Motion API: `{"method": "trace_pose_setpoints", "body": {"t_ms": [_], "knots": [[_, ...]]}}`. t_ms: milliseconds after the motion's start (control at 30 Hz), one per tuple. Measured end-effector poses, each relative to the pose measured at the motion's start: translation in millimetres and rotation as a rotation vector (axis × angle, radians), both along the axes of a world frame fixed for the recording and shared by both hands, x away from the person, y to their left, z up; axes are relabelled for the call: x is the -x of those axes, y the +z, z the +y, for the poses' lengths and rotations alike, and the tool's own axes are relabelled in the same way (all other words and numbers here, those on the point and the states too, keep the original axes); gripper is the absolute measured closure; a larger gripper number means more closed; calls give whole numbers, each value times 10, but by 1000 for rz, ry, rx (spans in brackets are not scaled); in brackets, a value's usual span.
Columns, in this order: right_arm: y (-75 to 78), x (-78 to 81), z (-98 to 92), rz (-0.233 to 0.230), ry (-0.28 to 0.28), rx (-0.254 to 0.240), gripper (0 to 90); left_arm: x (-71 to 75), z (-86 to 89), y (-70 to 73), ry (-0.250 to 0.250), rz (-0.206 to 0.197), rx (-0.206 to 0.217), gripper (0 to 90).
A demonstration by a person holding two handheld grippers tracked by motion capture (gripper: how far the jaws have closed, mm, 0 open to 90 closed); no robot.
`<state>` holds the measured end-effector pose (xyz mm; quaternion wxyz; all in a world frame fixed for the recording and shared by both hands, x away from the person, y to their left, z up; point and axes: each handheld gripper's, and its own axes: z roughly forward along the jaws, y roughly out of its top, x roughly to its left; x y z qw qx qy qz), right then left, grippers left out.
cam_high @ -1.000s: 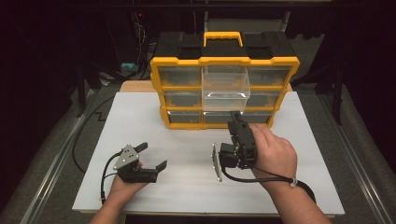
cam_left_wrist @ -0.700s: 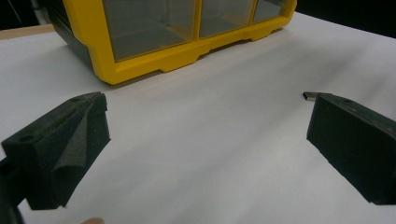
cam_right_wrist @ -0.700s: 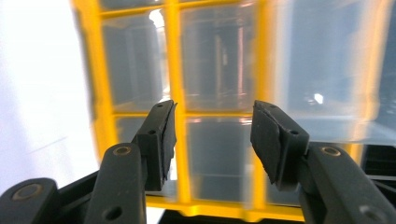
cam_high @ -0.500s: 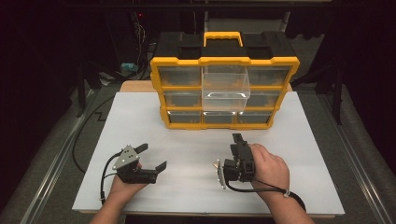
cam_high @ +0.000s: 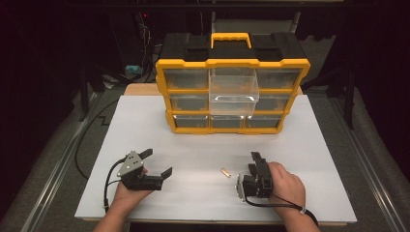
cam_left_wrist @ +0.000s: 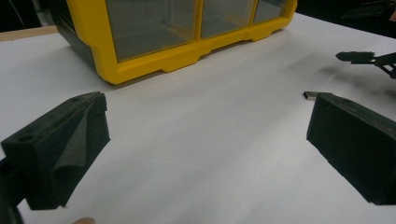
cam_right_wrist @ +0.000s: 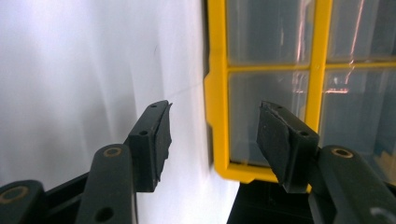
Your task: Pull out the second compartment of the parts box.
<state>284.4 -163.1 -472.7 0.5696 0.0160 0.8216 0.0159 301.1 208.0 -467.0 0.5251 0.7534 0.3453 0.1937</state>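
A yellow and black drawer organizer (cam_high: pixel 232 63) stands at the back of the white table (cam_high: pixel 145 125). Its clear middle drawer (cam_high: pixel 233 94) is pulled out. A small tan piece (cam_high: pixel 225 172) lies on the table in front; its metal tip (cam_left_wrist: pixel 310 95) also peeks past a jaw in the left gripper view. Just right of the piece, my right gripper (cam_high: pixel 253 163) rests low, turned on its side and facing the organizer (cam_right_wrist: pixel 271 70). Its jaws have just been opening and nothing is between them (cam_right_wrist: pixel 212 135). My left gripper (cam_high: pixel 157 162) sits at the front left, wide open and empty (cam_left_wrist: pixel 205 140).
The organizer's bottom drawers (cam_left_wrist: pixel 154 28) are shut. Black cables (cam_high: pixel 92 130) run along the table's left edge. My right gripper's jaw (cam_left_wrist: pixel 362 57) shows far off in the left gripper view. Bare white table lies between the grippers and the organizer.
My right hand has come down from in front of the organizer to the table's front, and its jaws stand wider. The tan piece now lies beside it. The left gripper has not moved.
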Motion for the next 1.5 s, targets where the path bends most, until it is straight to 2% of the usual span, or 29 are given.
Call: {"method": "trace_pose_setpoints", "body": {"t_ms": [233,300,367,433,500,700,733,767,833,867,900,933,967,1033,1100,1200,1300,1333,1367,1433,1467,1500], "knots": [[38,-2,-109,37,-16,1,370,-6,-6,-4,9,8,-3,0],[48,-7,-118,54,-16,0,335,3,-12,-4,7,5,-1,0],[55,-16,-122,58,-21,-1,284,7,-16,-5,7,6,0,0],[52,-23,-126,59,-16,-9,269,9,-21,-7,15,15,-2,0],[70,-31,-123,70,-25,-3,199,14,-9,-7,25,25,7,0],[65,-41,-118,67,-15,-5,94,8,16,-12,36,18,18,0],[55,-42,-115,64,-9,-3,19,7,21,-11,35,15,18,0],[59,-37,-111,68,-10,9,1,5,22,-10,35,17,21,0],[61,-25,-109,66,-17,4,0,7,20,-11,33,19,23,0],[66,-28,-111,42,5,2,0,7,17,-11,31,19,21,0],[82,-11,-106,51,-10,7,0,7,9,-12,28,15,16,0],[82,-12,-112,38,8,-9,0,8,3,-14,24,12,13,0],[96,0,-108,43,-4,-8,0,8,-3,-13,22,8,8,0],[91,3,-114,54,-18,-44,1,10,-4,-11,21,4,9,0],[108,-11,-119,46,-3,-38,1,9,-3,-9,23,0,18,0],[114,-19,-133,58,-4,-89,1,-3,1,-9,24,-3,21,0],[122,-22,-144,65,-12,-112,1,-9,4,-11,27,0,23,0],[130,-30,-158,77,-14,-139,1,-10,6,-13,25,6,29,0],[130,-30,-158,77,-14,-139,1,-10,6,-13,25,6,29,0],[138,-32,-180,93,-31,-193,1,-13,12,-9,18,11,42,0],[138,-32,-180,93,-31,-193,1,-13,12,-9,18,11,42,0],[147,-45,-197,105,-41,-230,1,-21,20,-8,18,16,48,0]]}}
